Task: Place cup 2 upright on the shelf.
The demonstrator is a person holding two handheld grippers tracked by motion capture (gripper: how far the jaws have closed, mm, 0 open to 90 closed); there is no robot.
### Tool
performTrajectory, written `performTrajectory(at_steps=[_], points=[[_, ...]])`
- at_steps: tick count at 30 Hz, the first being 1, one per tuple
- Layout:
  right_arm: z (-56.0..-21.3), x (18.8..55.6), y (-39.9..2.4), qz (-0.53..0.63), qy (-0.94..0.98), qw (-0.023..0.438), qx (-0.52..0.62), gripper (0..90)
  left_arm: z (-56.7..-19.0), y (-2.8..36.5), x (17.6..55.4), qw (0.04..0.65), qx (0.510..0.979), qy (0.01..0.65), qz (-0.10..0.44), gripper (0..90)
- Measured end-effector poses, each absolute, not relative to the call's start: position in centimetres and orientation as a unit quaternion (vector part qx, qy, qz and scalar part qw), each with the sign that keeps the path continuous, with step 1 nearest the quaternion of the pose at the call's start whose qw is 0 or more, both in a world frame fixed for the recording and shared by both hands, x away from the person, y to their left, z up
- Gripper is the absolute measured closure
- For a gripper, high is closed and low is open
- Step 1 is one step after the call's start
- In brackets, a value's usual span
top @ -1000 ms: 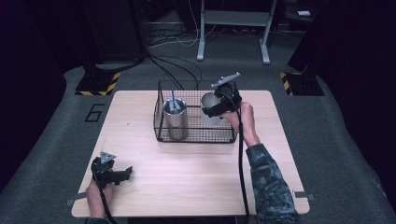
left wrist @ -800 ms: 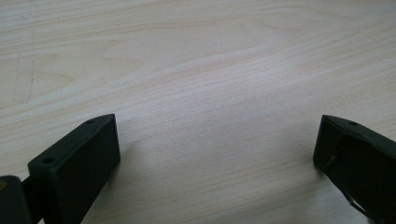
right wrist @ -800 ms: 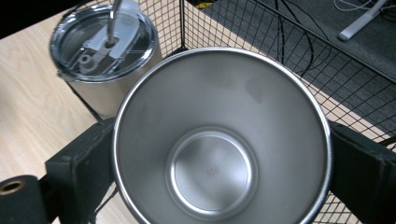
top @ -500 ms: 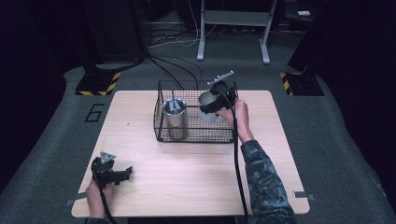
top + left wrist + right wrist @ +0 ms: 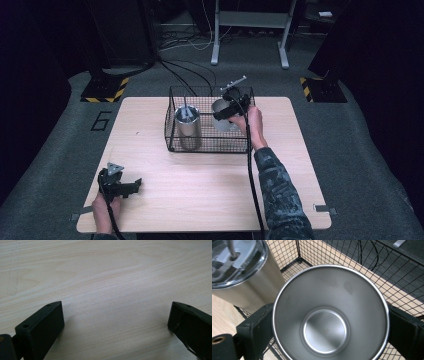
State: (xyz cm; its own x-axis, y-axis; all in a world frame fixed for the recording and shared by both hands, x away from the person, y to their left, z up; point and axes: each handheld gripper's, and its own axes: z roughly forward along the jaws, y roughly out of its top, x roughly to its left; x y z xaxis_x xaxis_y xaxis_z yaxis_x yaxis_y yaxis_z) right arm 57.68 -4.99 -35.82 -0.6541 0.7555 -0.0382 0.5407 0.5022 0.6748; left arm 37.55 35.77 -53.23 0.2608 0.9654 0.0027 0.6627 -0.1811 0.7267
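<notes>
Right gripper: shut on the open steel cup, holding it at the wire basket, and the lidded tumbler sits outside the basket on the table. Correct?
Not quite. The lidded tumbler stands inside the wire basket, at its left end, as the high view shows. The rest holds: the right gripper is shut on the open steel cup, its jaws on either side of it, at the basket.

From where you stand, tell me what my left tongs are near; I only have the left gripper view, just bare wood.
Observer: The left tongs hang open over the table's near left corner, nothing close by.
Operator: Give me the right side.
Observer: The right tongs are shut on an empty steel cup over the wire basket.
Operator: Say what else is in the basket.
Observer: A lidded tumbler stands in its left part.
</notes>
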Motion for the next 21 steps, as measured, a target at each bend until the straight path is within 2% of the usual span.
performTrajectory(at_steps=[21], points=[[-38.5,60.0,-4.3,0.297,0.855,0.154,0.395,5.6,-53.2,35.8,37.6,0.313,0.729,0.558,0.241,0.5]])
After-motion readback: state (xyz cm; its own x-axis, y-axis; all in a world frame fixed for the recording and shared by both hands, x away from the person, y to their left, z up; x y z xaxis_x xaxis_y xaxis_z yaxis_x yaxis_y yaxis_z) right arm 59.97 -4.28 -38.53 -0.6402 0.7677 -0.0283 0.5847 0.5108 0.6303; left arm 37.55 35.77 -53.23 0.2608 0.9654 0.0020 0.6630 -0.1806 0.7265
